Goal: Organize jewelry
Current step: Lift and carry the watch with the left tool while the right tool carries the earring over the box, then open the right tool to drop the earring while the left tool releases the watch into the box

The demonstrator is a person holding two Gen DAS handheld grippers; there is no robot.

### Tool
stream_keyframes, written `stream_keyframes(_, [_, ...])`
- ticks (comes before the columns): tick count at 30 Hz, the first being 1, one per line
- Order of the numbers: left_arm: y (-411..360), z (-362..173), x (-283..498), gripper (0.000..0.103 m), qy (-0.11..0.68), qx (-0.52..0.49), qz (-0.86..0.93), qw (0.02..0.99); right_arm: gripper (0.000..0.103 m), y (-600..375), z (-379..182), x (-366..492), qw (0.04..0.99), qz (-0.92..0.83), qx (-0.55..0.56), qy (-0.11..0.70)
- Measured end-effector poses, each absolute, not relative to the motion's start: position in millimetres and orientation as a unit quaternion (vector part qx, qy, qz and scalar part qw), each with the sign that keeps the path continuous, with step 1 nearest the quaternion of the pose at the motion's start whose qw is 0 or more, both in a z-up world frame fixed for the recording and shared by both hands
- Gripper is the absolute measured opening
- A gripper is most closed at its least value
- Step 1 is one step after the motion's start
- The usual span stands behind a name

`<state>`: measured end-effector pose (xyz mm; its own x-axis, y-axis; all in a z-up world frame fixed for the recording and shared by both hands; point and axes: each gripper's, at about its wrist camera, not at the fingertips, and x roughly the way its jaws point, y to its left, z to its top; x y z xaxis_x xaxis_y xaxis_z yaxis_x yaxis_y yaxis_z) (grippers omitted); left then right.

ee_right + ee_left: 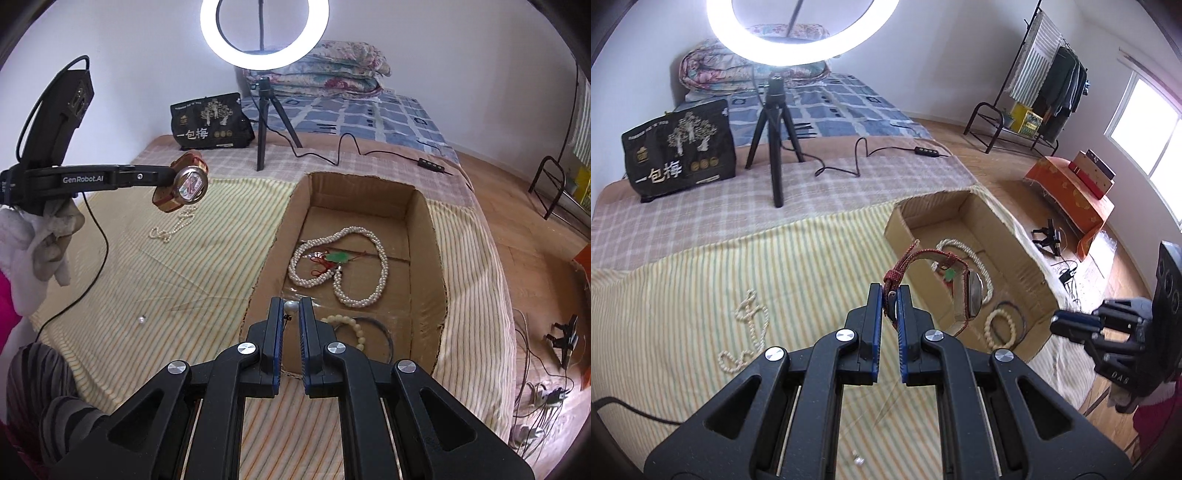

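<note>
Wristwatch (pixel 971 295) with red-brown strap pinched in left tongs (pixel 891 295), dangling in air just past tips, above striped bedsheet (pixel 701 295), beside cardboard box (pixel 424 229). Right tongs (pixel 291 310) pinching pearl earring (pixel 291 306) at tips, over near edge of box. Inside box, ahead of right tongs: pearl necklace (pixel 369 258), green pendant (pixel 340 256), bead bracelet (pixel 354 328). Loose pearl strand (pixel 750 325) on sheet left of left tongs; small pearl (pixel 141 319) on sheet left of right tongs. Ring light (pixel 264 33) on bed beyond.
</note>
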<state>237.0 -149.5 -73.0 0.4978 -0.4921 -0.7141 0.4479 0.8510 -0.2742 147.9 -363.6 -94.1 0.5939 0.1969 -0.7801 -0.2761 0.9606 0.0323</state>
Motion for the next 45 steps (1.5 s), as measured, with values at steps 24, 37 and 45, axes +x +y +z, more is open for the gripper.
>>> stream_keyframes(24, [-244, -101, 298, 0.006, 0.443, -0.015, -0.263, 0.857, 0.007, -393, -119, 167, 0.89, 0.103, -0.043, 0.443])
stream_keyframes(37, [-263, -111, 303, 0.006, 0.45, -0.004, -0.261, 0.854, 0.007, -397, -128, 173, 0.885, 0.096, -0.055, 0.452])
stream_keyframes(45, [-264, -103, 302, 0.04, 0.44, -0.005, -0.264, 0.858, 0.048, -394, -127, 173, 0.888, 0.088, -0.064, 0.447])
